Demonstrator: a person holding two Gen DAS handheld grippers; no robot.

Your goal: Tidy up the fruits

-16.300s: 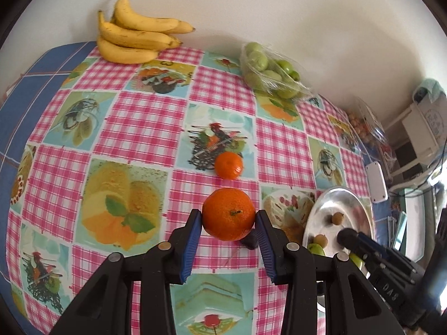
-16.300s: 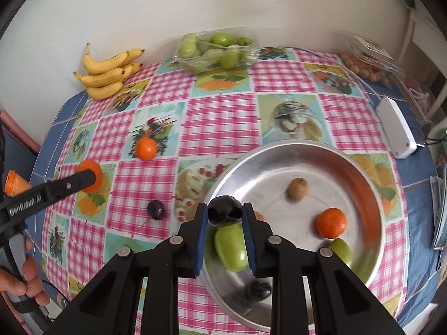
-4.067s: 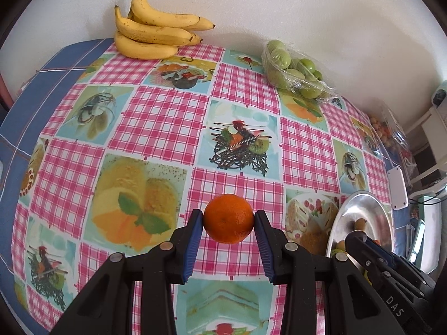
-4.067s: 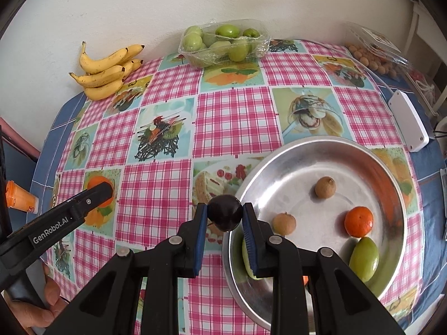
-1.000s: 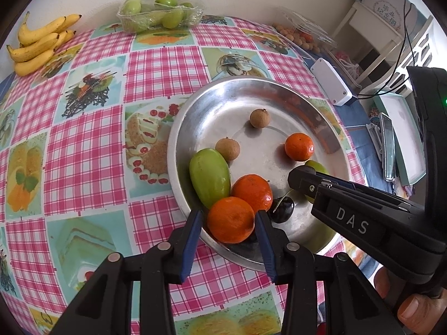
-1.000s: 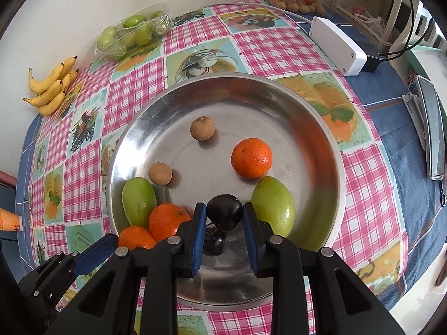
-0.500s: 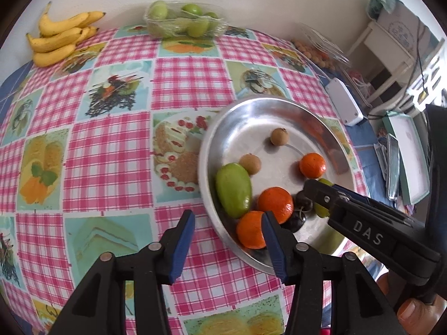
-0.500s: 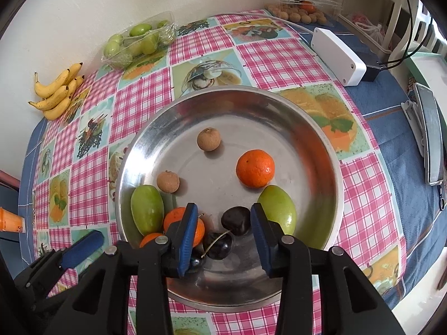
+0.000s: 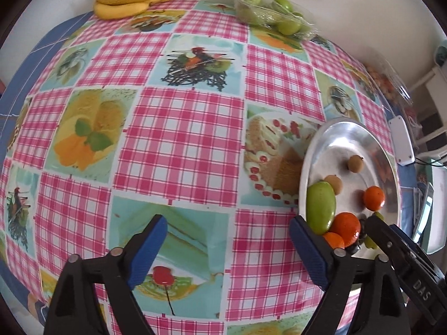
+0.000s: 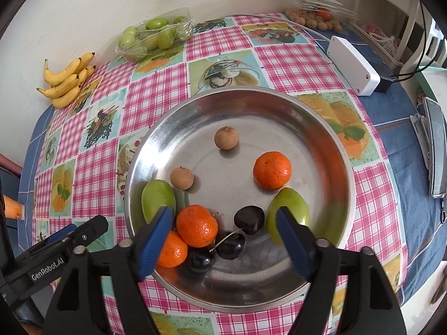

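Fruit is mostly sitting in the metal dish (image 10: 329, 139) near the front right edge of the table (image 9: 178, 139), which has a pink checked cloth with food pictures on it.

Going left to right in the right wrist view: a bunch of bananas (image 10: 67, 83) lies at the back left corner against the wall, and a clear pack of green fruit (image 10: 153, 37) is next to it along the back edge (both well apart from the dish). The left gripper (image 9: 227, 247) hangs over the cloth just left of the dish, fingers spread wide, nothing between them.

Inside the dish, a green mango (image 10: 156, 199) lies at the left rim with a small brown fruit (image 10: 181, 178) just beside it. Two oranges touch each other at the front left, the lower orange (image 10: 171, 249) and the upper orange (image 10: 197, 226). Three dark cherries follow: one (image 10: 201, 259) right by the lower orange, one with a stem (image 10: 231, 245), and one (image 10: 249, 220) a bit further back. Another brown fruit (image 10: 226, 138) sits toward the back, a third orange (image 10: 272, 170) on its own, and a second green mango (image 10: 287, 212) at the right.

The right gripper (image 10: 225, 240) hovers over the front of the dish, fingers wide apart and holding nothing (the cherries are below the gap). A white box (image 10: 353, 65) lies toward the back right corner.
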